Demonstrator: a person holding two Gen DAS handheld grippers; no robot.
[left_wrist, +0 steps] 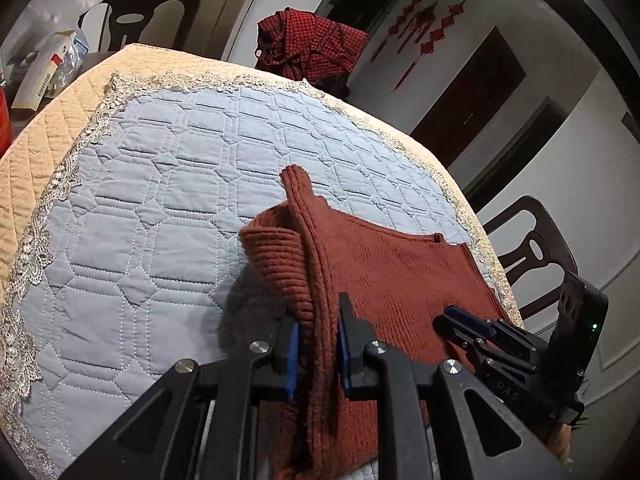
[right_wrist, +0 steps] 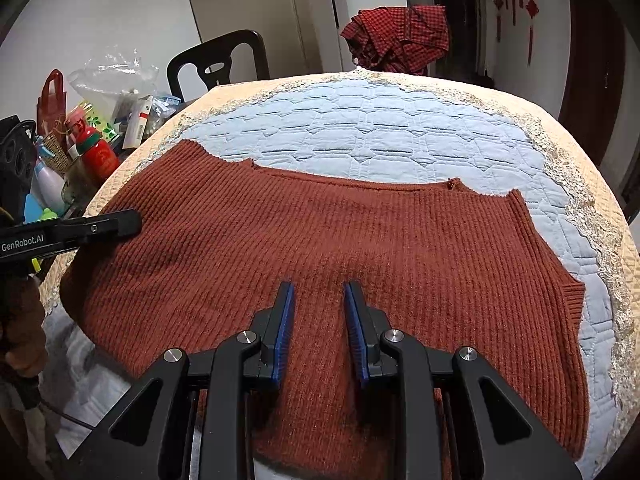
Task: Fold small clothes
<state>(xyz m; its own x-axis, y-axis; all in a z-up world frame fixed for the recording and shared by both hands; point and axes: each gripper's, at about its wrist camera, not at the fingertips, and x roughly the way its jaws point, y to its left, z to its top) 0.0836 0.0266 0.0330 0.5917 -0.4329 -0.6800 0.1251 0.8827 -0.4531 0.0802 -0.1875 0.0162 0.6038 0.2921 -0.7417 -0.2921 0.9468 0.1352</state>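
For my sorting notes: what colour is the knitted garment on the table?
Rust red, a brownish brick tone, in ribbed knit; the right wrist view shows it best.

Dim, sharp frames (edges bowed).

The sweater [right_wrist: 320, 240] is showing rust-red ribs, the quilt [right_wrist: 380, 136] is looking pale blue with stitched octagons, the cloth [right_wrist: 400, 36] is showing red-black checks.

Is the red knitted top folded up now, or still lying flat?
Mostly flat. The knitted top lies spread across the blue quilted cover; only its left edge is lifted and bunched, in the left gripper.
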